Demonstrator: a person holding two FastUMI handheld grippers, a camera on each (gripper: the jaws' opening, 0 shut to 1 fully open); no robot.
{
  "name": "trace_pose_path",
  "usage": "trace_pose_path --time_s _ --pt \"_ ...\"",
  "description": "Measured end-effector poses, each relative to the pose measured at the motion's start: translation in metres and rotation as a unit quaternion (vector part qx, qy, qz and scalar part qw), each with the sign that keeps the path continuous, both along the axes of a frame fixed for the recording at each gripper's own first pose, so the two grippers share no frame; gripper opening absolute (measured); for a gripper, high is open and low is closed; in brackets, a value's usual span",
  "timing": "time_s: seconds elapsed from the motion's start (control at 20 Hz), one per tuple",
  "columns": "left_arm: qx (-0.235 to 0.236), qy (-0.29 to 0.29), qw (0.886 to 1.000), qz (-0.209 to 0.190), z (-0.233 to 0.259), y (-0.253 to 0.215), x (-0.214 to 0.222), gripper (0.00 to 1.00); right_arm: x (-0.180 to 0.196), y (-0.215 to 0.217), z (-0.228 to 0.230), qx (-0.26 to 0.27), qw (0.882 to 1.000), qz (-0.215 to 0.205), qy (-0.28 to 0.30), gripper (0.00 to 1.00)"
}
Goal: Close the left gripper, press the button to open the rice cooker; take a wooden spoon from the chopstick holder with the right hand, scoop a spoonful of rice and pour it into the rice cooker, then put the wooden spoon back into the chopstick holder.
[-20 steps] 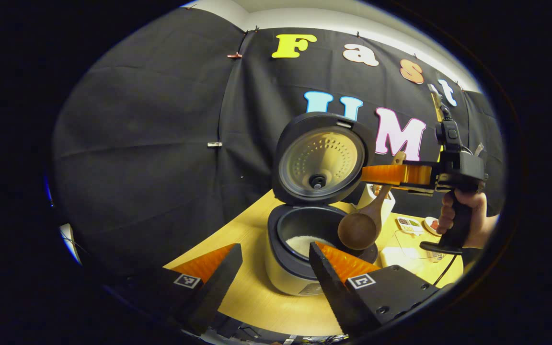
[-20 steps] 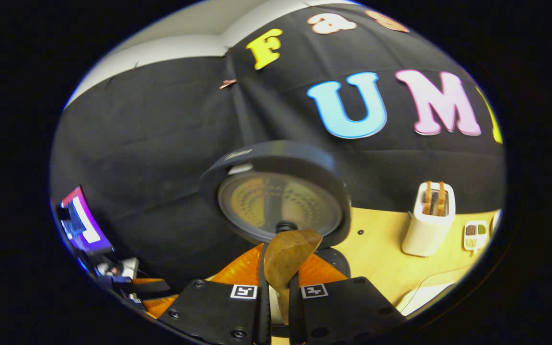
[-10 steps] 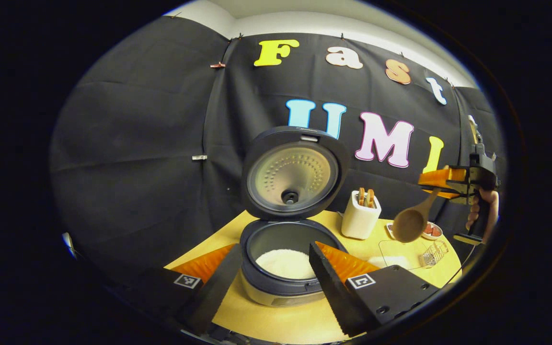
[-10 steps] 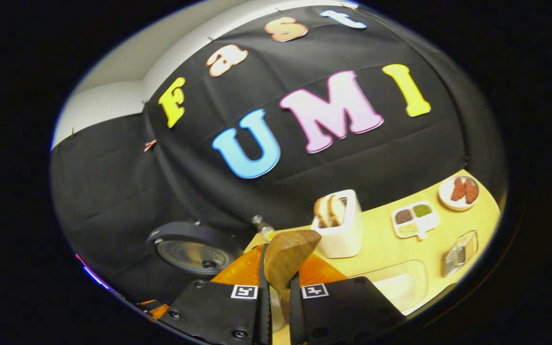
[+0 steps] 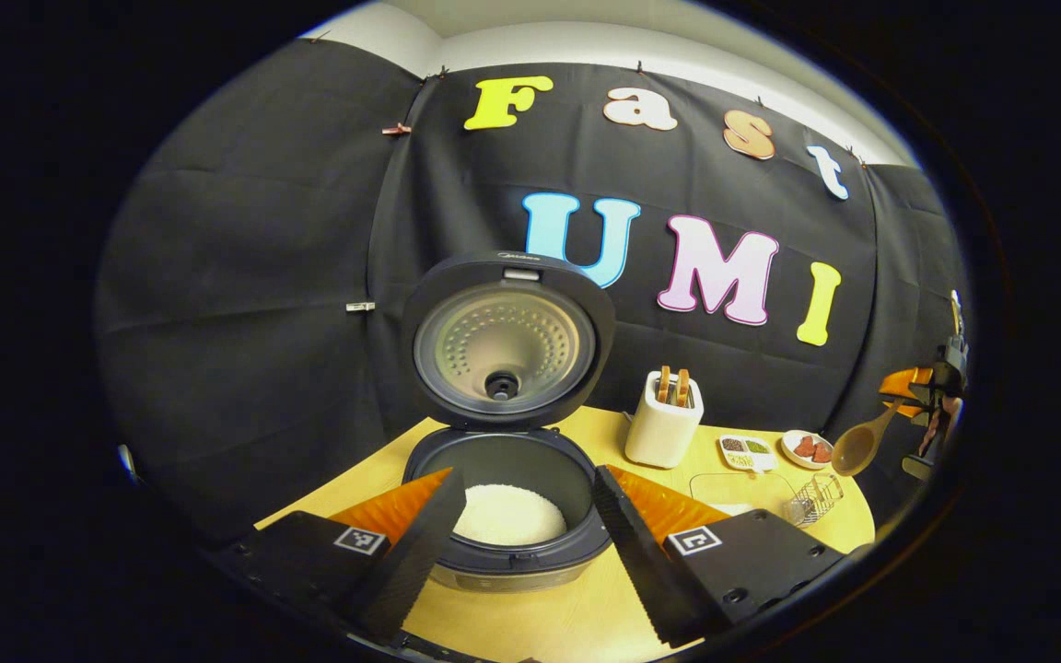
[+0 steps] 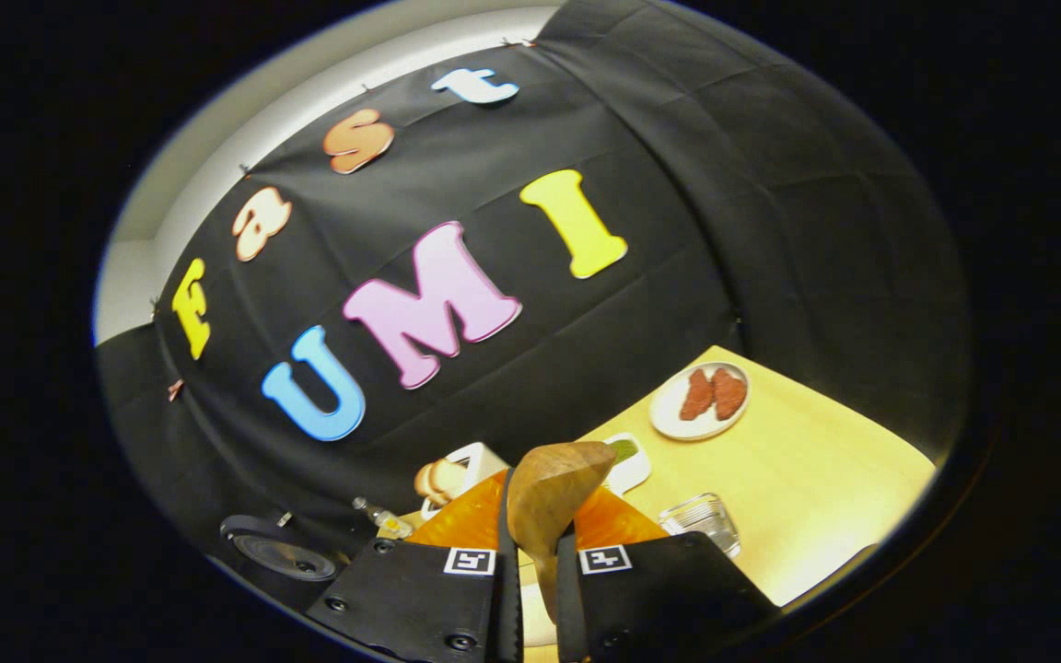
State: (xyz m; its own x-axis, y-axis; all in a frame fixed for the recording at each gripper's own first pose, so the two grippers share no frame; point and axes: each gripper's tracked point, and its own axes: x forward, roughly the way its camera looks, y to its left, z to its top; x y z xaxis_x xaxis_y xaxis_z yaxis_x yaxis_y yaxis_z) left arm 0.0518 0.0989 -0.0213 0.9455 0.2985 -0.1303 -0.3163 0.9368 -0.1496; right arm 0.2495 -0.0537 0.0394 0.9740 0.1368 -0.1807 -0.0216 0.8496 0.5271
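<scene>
**Wooden spoon held high at the table's right end, holder below**

The brown round-bowled wooden spoon point(image 6: 553, 493) sits clamped by its handle between the narrow jaws of the right gripper point(image 6: 530, 552), its bowl rising at 12 o'clock just past the fingertips in the right gripper view. In the left gripper view the same spoon point(image 5: 855, 448) hangs at about 3 o'clock, well apart from the dark, round rice cooker point(image 5: 505, 516), bowl low and handle slanting up toward the far gripper; the bowl looks empty, so the pour appears done. The cooker's lid point(image 5: 505, 348) stands upright and open, with a mound of white rice point(image 5: 508, 514) in the pot. The left gripper point(image 5: 521, 516) hovers with its jaws wide and empty, framing the cooker from either side.

What remains, judging by the task, is the return of the spoon. The small wire mesh holder point(image 5: 813, 498) stands on the pale wooden table point(image 5: 586, 608) at roughly 4 o'clock in the left gripper view, just below and left of the spoon, and in the right gripper view it point(image 6: 700, 517) lies at about 3 o'clock, right of the jaws. The right hand is plainly the nearer. The spoon's long axis runs across the fingers, so the wrist must tip it upright before lowering it in.
</scene>
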Motion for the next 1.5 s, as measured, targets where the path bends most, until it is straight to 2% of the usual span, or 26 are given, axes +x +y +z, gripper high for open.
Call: trace_pose_path --time_s 0.15,0.4,0.6,0.75,0.8,0.85,1.2,1.3,1.35,1.4,1.45,1.5 --pt "0.011 0.007 1.0 0.012 0.005 -0.015 -0.001 0.95 0.013 -0.05 -0.02 0.023 0.999 -0.04 0.022 0.18" --pt "0.021 0.028 0.999 0.038 0.006 -0.047 -0.012 0.95 0.046 -0.093 -0.066 0.052 0.994 -0.074 0.058 0.18" --pt "-0.002 0.031 0.998 0.051 0.006 -0.083 -0.015 0.95 0.068 -0.098 -0.107 0.08 0.989 -0.077 0.095 0.19" --pt "0.0 0.034 0.998 0.057 0.005 -0.101 -0.019 0.95 0.084 -0.092 -0.125 0.091 0.987 -0.073 0.106 0.19" --pt "0.002 0.034 0.998 0.057 0.007 -0.104 -0.021 0.95 0.088 -0.089 -0.133 0.089 0.987 -0.07 0.115 0.14" --pt "0.005 0.035 0.998 0.059 0.007 -0.106 -0.022 0.95 0.09 -0.085 -0.144 0.086 0.986 -0.069 0.126 0.19" --pt "0.024 0.029 0.997 0.075 0.027 -0.091 -0.019 0.95 0.09 -0.073 -0.178 0.032 0.986 -0.06 0.152 0.21" --pt "0.028 0.019 0.997 0.074 0.037 -0.086 -0.017 0.95 0.082 -0.068 -0.176 0.034 0.986 -0.062 0.153 0.18" --pt "0.028 0.013 0.997 0.073 0.042 -0.083 -0.015 0.95 0.089 -0.068 -0.177 0.036 0.986 -0.066 0.15 0.18" --pt "0.029 0.007 0.997 0.071 0.047 -0.08 -0.013 0.95 0.086 -0.068 -0.171 0.041 0.986 -0.07 0.146 0.25" --pt "0.029 0.001 0.997 0.07 0.051 -0.076 -0.011 0.95 0.085 -0.069 -0.168 0.043 0.985 -0.075 0.147 0.15" --pt "0.03 -0.005 0.997 0.068 0.057 -0.07 -0.009 0.95 0.08 -0.069 -0.167 0.043 0.985 -0.08 0.149 0.33"
